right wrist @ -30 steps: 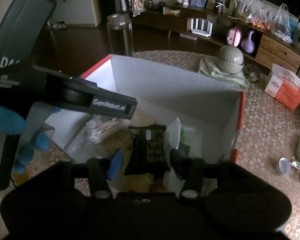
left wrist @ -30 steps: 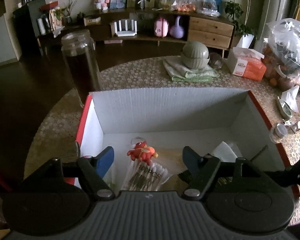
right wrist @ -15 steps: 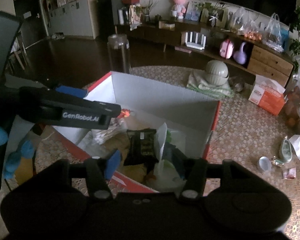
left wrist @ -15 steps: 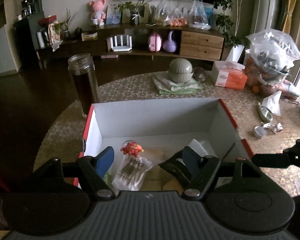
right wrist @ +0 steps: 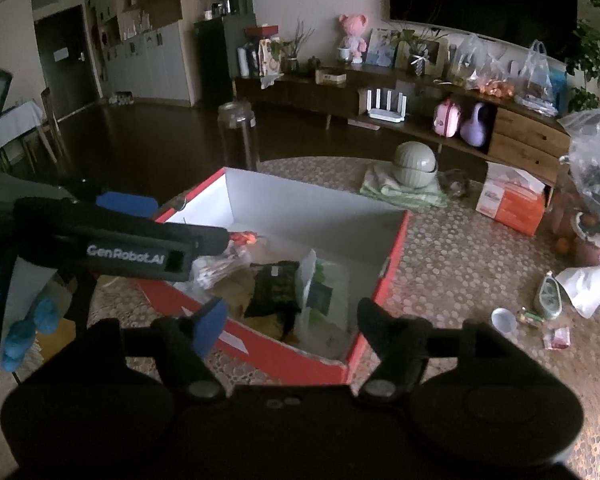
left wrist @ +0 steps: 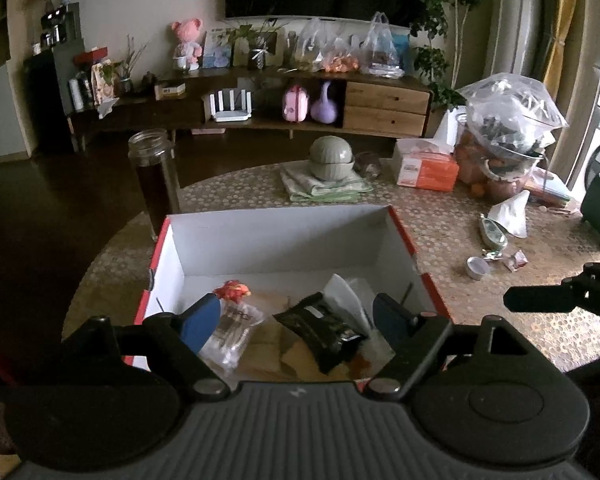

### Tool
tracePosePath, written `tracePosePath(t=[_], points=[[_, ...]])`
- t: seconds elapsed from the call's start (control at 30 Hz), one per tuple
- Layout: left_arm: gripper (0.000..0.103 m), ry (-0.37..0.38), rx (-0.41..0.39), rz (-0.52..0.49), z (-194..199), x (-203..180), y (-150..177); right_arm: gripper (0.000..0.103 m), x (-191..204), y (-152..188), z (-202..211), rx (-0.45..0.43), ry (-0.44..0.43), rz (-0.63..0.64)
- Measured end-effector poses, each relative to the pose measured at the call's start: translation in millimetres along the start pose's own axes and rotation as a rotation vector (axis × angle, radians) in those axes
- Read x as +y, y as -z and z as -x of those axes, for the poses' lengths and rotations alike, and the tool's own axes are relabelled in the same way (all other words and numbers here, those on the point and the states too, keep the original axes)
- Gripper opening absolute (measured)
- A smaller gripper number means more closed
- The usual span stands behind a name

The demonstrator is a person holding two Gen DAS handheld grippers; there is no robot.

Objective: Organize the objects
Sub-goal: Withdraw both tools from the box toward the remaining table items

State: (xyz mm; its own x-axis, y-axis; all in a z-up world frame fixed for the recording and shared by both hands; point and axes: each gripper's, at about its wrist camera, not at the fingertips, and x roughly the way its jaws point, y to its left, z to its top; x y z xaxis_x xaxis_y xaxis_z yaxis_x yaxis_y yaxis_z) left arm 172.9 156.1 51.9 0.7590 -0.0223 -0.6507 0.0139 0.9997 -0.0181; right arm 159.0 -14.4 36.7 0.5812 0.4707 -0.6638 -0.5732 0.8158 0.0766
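Note:
A cardboard box (left wrist: 284, 236), white inside and red outside, stands on the round table. In it lie a small red toy (left wrist: 232, 291), a clear bag of cotton swabs (left wrist: 232, 330), a black packet (left wrist: 324, 330) and a white plastic bag (left wrist: 342, 294). My left gripper (left wrist: 296, 300) hovers above the box's near edge, its jaws opening with nothing between them. My right gripper (right wrist: 292, 306) hangs over the box's near corner (right wrist: 260, 344), jaws also opening and empty, with the black packet (right wrist: 278, 284) below in the box. The left gripper's arm (right wrist: 120, 240) crosses the right wrist view at the left.
A tall glass jar (left wrist: 154, 176) stands behind the box's left corner. Farther back are a green lidded bowl (left wrist: 332, 158) on folded cloth, an orange tissue box (left wrist: 426, 168) and a full plastic bag (left wrist: 508, 120). A small metal cup (left wrist: 476, 268) and wrappers lie to the right.
Both grippers have drawn back and up from the box, and their jaws stand wider. The black packet that sat between the right fingers now lies in the box.

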Motion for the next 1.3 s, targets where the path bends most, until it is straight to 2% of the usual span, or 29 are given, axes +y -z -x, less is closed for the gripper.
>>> tracePosePath(t=[0.07, 0.2, 0.33, 0.53, 0.83, 1.03, 1.3], points=[[0.085, 0.006, -0.007, -0.006, 3, -7, 3, 0.076, -7, 5, 6, -0.005, -0.001, -0.011], [0.085, 0.033, -0.017, -0.009, 7, -21, 7, 0.086, -19, 17, 20, -0.034, -0.004, -0.009], [0.099, 0.064, -0.036, -0.015, 9, -36, 13, 0.089, -33, 28, 33, -0.042, 0.004, -0.018], [0.102, 0.115, -0.052, -0.03, 9, -59, 22, 0.09, -55, 41, 51, -0.04, 0.033, -0.032], [0.103, 0.195, -0.062, -0.017, -3, -89, 31, 0.09, -108, 62, 72, -0.035, 0.118, -0.072], [0.103, 0.212, -0.059, -0.036, -16, -109, 35, 0.09, -148, 77, 85, -0.024, 0.183, -0.104], [0.103, 0.221, -0.097, -0.09, -23, -135, 36, 0.09, -188, 84, 95, -0.022, 0.231, -0.164]])
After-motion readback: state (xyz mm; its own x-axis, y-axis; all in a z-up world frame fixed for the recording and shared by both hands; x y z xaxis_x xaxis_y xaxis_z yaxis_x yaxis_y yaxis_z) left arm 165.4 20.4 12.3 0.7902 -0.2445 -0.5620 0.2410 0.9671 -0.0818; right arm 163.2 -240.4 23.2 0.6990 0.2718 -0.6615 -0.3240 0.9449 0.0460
